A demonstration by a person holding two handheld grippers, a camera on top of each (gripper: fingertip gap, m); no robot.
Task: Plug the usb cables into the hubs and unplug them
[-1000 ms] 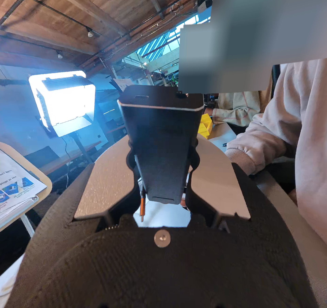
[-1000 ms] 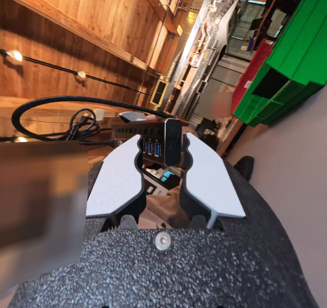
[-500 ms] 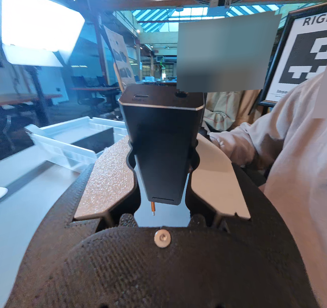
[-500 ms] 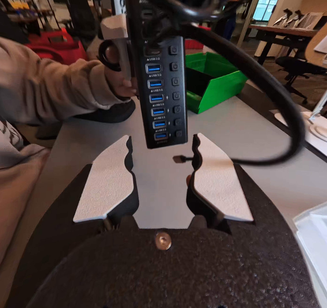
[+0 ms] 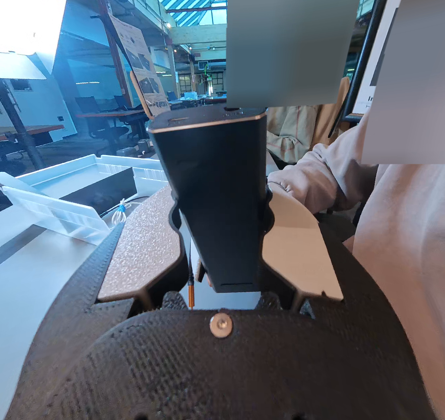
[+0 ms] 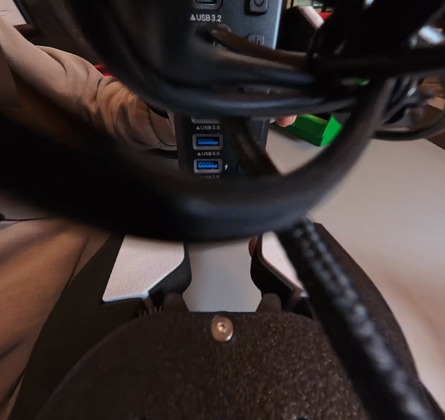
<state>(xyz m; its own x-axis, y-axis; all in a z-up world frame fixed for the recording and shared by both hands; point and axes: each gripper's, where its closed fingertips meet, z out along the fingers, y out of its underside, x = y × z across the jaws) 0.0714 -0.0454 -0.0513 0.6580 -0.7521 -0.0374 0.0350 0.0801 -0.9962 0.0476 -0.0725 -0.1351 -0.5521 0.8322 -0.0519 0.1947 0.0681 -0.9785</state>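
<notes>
Your left tool [image 5: 220, 213] clamps the black hub [image 5: 216, 191] upright above the table [image 5: 36, 276]. Your right tool [image 6: 220, 251] is parted and empty, its tips hidden behind thick black cables [image 6: 240, 206] looped across the hub's ports. Reach in blind and you may snag a loop rather than a plug.

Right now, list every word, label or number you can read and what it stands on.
I don't quote writing; only where it stands.
On the black hub: white print under its ports, legible.
On the tilted poster: too small to read.
On the framed sign: mostly hidden, blurred.
</notes>
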